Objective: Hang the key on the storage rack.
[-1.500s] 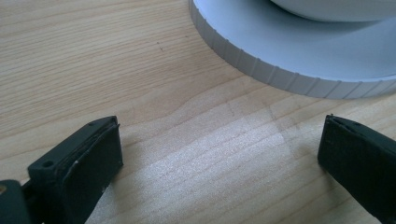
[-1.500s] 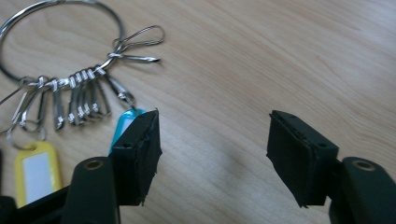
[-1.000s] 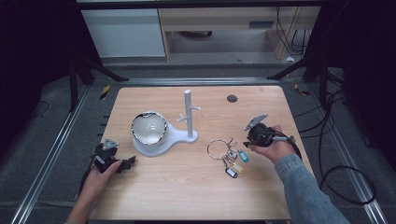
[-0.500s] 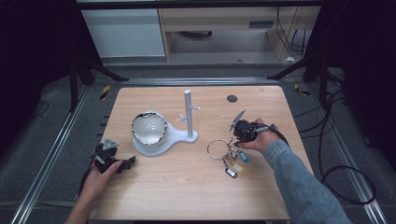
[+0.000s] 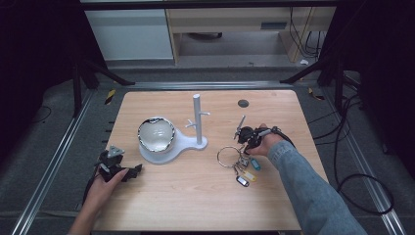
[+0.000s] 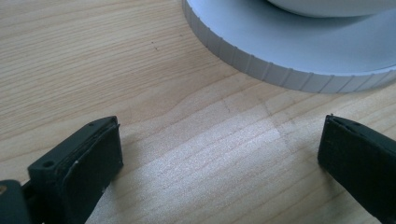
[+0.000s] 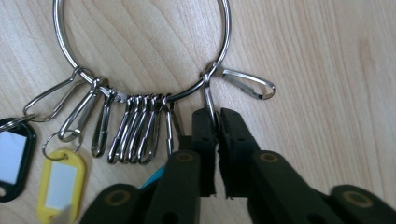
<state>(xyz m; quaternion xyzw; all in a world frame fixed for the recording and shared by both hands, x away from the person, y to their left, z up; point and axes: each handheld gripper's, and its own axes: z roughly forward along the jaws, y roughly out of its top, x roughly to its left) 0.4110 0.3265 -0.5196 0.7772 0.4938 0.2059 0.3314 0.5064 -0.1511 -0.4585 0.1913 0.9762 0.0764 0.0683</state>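
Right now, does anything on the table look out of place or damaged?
Nothing stands out. The key ring lies flat on the table, its clips and tags fanned out, and the right gripper is shut on one clip. The bowl sits upright on the white stand.

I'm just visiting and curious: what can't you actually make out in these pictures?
- Bowl: high view, glare hides any contents.
- Key ring: right gripper view, top edge cuts it.
- Clip: pinched in the right hand-held gripper, its lower end hidden.
- Key tags: high view, too small to read.
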